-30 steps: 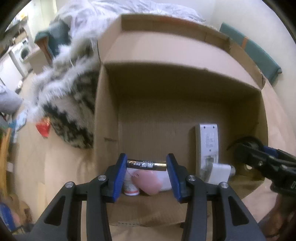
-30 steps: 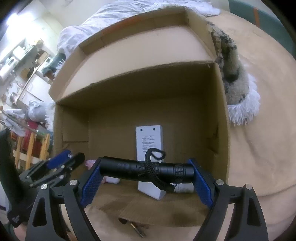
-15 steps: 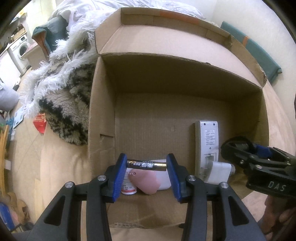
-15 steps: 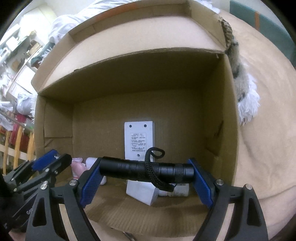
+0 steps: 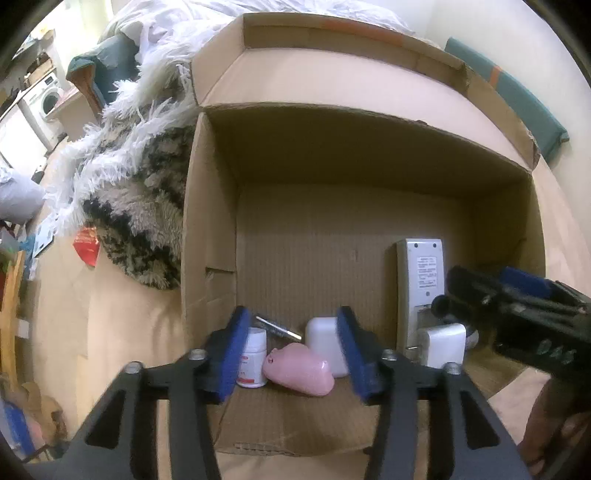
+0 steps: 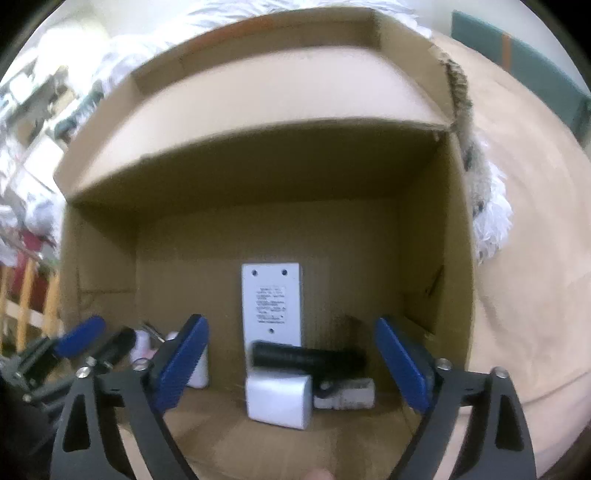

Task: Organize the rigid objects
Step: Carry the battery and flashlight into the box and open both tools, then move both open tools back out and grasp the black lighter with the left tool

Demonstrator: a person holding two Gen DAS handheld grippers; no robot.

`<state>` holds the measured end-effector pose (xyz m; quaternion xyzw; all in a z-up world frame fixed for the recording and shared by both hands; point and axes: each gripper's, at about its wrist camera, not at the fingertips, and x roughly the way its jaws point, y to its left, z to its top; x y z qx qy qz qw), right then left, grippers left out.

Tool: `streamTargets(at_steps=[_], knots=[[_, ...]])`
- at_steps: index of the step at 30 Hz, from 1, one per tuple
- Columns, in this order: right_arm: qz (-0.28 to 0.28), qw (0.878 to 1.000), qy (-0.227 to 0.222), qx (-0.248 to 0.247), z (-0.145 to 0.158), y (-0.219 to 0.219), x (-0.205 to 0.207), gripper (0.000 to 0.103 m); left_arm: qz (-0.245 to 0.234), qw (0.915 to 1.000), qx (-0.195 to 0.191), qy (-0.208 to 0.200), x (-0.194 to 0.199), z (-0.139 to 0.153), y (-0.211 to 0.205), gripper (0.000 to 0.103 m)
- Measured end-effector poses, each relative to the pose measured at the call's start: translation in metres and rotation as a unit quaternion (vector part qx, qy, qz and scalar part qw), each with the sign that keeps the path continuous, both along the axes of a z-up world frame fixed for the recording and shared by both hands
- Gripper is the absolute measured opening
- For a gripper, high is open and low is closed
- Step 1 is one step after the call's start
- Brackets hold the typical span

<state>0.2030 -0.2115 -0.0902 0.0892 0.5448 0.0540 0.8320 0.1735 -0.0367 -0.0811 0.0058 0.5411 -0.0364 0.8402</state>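
An open cardboard box [image 5: 207, 229] [image 6: 436, 266] lies in front of both grippers. My left gripper [image 5: 291, 354] is open and empty above the box's near end. A battery [image 5: 277, 328] lies on the box floor beyond a white pill bottle [image 5: 253, 356], a pink object [image 5: 299, 371] and a white case [image 5: 325, 343]. My right gripper [image 6: 291, 365] is open and empty. The black flashlight [image 6: 306, 356] lies in the box on a white charger [image 6: 279, 400], over the end of a white remote [image 6: 271, 299] [image 5: 421, 280].
A shaggy black-and-white rug [image 5: 133, 206] lies left of the box, with a red wrapper [image 5: 86, 243] beside it. White bedding [image 5: 184, 22] lies behind. A small white bottle [image 6: 347, 398] lies beside the charger. The right gripper shows at the right of the left wrist view [image 5: 517, 314].
Both grippers have opened. The battery has dropped from the left gripper onto the box floor. The flashlight has dropped from the right gripper onto the charger and remote.
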Motion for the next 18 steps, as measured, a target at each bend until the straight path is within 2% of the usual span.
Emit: streamTargets(at_steps=[5,18], knots=[[-0.01,0.999,-0.017,0.043,0.009,-0.008,0.001,0.103,-0.015,0.9999,0.008,0.0,-0.001,0.003,-0.008,0.064],[-0.001,1.0,-0.019,0.017,0.014,-0.002,0.003,0.103,-0.015,0.9997,0.019,-0.007,-0.002,0.008,-0.01,0.064]])
